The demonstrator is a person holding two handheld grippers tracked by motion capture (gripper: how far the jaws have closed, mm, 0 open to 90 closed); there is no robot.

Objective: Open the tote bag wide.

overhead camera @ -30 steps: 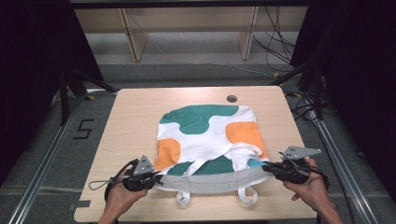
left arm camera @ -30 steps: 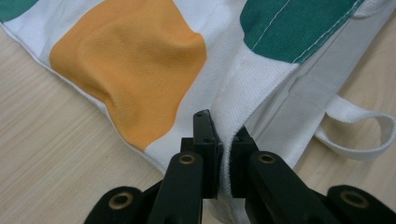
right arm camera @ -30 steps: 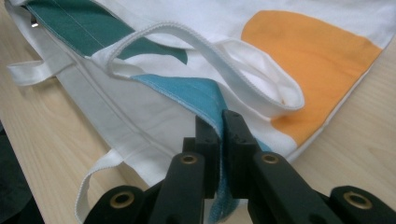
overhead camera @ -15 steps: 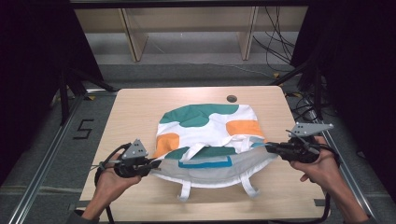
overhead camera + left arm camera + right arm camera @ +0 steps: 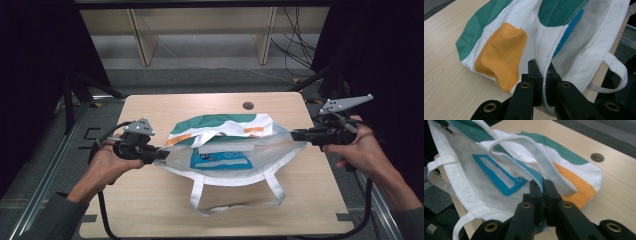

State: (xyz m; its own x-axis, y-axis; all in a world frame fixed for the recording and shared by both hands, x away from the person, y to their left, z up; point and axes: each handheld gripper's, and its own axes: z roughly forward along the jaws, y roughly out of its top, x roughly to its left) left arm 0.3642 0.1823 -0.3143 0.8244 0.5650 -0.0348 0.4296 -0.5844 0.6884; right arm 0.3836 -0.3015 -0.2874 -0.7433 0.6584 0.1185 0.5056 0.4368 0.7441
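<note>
left gripper (image 5: pixel 162 155) and right gripper (image 5: pixel 295 134) each clamp the bag's (image 5: pixel 225 165) rim.

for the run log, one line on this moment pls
left gripper: shut on tote bag rim | right gripper: shut on rim | bag: lifted, mouth open

White fabric tote bag (image 5: pixel 227 167) with green and orange patches on the outside, held open at the mouth and stretched sideways over the table (image 5: pixel 150 210). Mouth rim lifted clear of the wood, pinched at each end; far, bottom part of the bag (image 5: pixel 499 50) resting on the tabletop. Inside wall pale and plain, bearing a blue rectangular printed label (image 5: pixel 220 160), seen also in the right gripper view (image 5: pixel 496 176). One white webbing handle (image 5: pixel 235 202) hanging from the near rim in a loop down onto the table; the other handle (image 5: pixel 534 147) draped across the open mouth.
</note>
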